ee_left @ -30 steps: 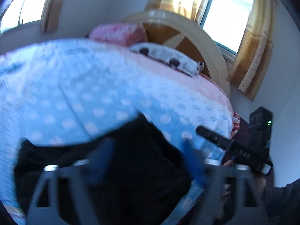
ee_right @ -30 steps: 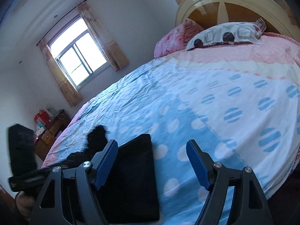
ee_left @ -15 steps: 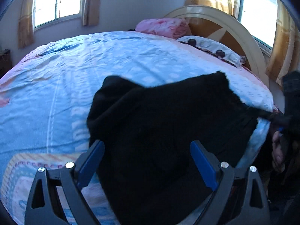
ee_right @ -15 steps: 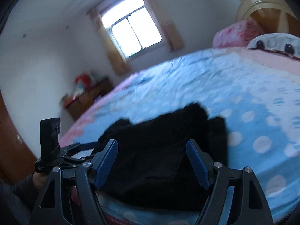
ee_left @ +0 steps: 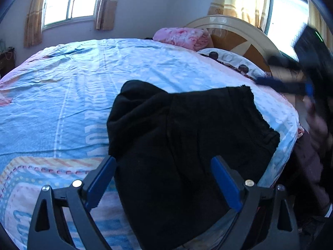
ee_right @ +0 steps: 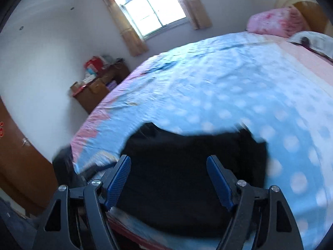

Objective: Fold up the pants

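Observation:
The black pants (ee_left: 187, 137) lie in a folded heap near the bed's front edge; they also show in the right wrist view (ee_right: 187, 170). My left gripper (ee_left: 163, 179) is open and empty, held over the near part of the pants. My right gripper (ee_right: 168, 179) is open and empty above the pants. The right gripper also shows blurred at the right of the left wrist view (ee_left: 308, 87), above the bed's corner.
The bed (ee_left: 62, 87) has a blue dotted cover. A pink pillow (ee_left: 183, 37) and a white dotted pillow (ee_left: 229, 59) lie by the wooden headboard (ee_left: 239, 33). A cluttered wooden cabinet (ee_right: 97, 89) stands by the wall under a window (ee_right: 152, 8).
Both grippers have swung round and now look across the bed at the pants heap. The right gripper has risen at the right of the left wrist view. Both stay open and empty.

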`<state>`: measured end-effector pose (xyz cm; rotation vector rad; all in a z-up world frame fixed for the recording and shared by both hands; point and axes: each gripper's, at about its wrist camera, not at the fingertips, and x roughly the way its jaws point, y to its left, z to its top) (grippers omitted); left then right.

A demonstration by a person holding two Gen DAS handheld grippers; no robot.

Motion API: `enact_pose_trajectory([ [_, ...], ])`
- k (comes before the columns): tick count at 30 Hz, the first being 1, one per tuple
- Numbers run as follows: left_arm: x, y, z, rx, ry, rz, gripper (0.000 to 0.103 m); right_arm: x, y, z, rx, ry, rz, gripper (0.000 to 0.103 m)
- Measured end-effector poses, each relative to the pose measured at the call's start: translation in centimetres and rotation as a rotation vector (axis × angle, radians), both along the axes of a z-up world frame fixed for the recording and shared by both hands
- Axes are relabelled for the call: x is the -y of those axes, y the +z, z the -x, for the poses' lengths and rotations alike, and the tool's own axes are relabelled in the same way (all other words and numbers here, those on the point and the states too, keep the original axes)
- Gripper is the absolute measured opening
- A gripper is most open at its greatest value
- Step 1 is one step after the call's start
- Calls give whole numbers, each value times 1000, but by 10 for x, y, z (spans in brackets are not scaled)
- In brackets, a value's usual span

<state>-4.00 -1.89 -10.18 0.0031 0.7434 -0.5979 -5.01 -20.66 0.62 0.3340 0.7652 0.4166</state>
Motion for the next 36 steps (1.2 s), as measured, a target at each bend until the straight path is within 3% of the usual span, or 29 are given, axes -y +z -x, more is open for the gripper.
enact_pose_trajectory([
  [2, 0, -4, 3, -13, -9, 16, 95, -21, -1, -32, -29, 66, -3, 75],
  [4, 0, -5, 7, -7, -13, 18, 95, -48, -9, -67, -89, 132, 34, 61],
  [10, 7, -11, 10, -3, -59, -1, 95, -105, -52, -139, -296, 260, 79, 58],
  [12, 7, -16, 6, -21, -62, 3, 95, -113, -66, -144, -351, 318, 34, 35],
  [13, 5, -18, 3, -31, -58, 5, 96, -117, -71, -146, -362, 315, 70, 22],
  [15, 4, -20, 0, -34, -59, 11, 98, -122, -72, -148, -339, 302, 135, 11],
  [17, 6, -22, -2, -34, -62, 6, 100, -124, -70, -152, -310, 288, 155, 7],
  [21, 17, -26, 0, 4, -79, -62, 103, -130, -81, -174, -287, 260, 226, 6],
  [29, 13, -21, -8, -32, -68, -39, 103, -114, -92, -187, -293, 273, 157, 9],
  [30, 13, -20, -9, -40, -64, -37, 103, -112, -87, -184, -273, 295, 150, 14],
  [32, 9, -17, -11, -58, -50, -28, 103, -104, -77, -179, -247, 256, 156, 45],
  [36, 0, -12, -18, -88, -18, -25, 103, -74, -55, -161, -190, 169, 82, 48],
])
